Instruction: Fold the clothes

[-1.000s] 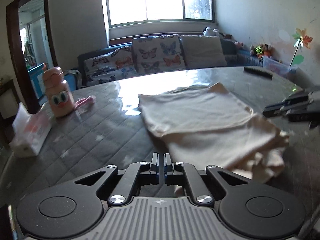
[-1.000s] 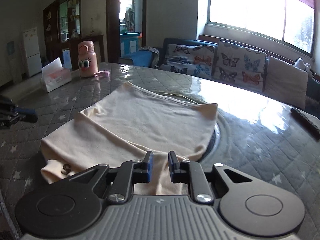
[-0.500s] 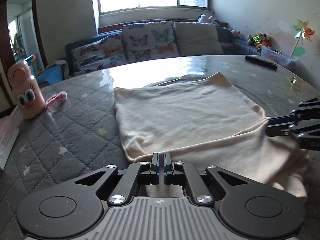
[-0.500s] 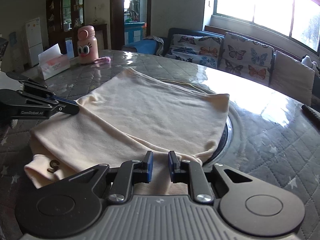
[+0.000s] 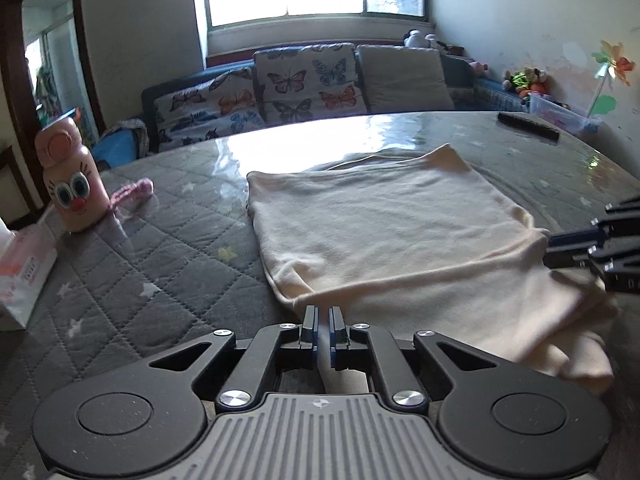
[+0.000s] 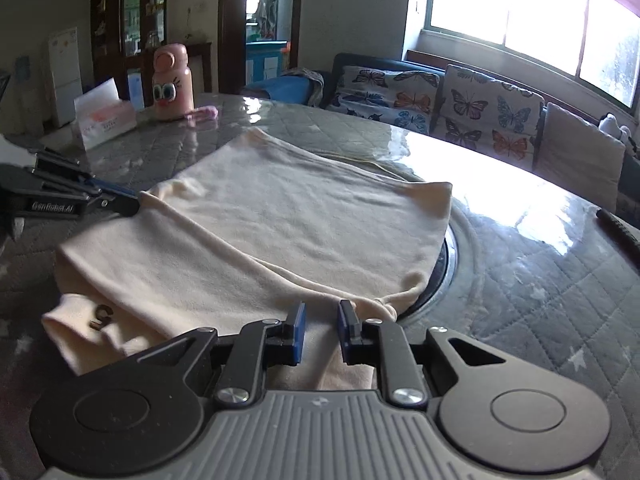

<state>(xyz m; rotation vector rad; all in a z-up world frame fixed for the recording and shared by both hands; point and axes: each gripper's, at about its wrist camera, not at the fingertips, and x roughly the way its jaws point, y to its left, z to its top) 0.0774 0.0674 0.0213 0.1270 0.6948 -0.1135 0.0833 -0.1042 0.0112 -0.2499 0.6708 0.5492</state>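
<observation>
A cream garment (image 5: 392, 232) lies folded on the grey quilted table (image 5: 160, 248); it also shows in the right wrist view (image 6: 280, 232). My left gripper (image 5: 323, 316) is nearly shut on the garment's near left edge, with cloth between its fingers. It shows from the side in the right wrist view (image 6: 116, 200), at the fold's left corner. My right gripper (image 6: 320, 312) stands slightly open over the near right edge, with cloth between and under its fingers. It shows in the left wrist view (image 5: 560, 248) at the fold's right end.
A pink cartoon bottle (image 5: 70, 184) and a tissue pack (image 5: 24, 264) stand at the table's left; both show in the right wrist view, bottle (image 6: 172, 80) and pack (image 6: 104, 120). A black remote (image 5: 528, 127) lies far right. A butterfly-cushion sofa (image 5: 304, 88) stands behind.
Both grippers have carried the garment's near edge forward over the body, laying a fold. The right gripper's jaws have opened a little wider.
</observation>
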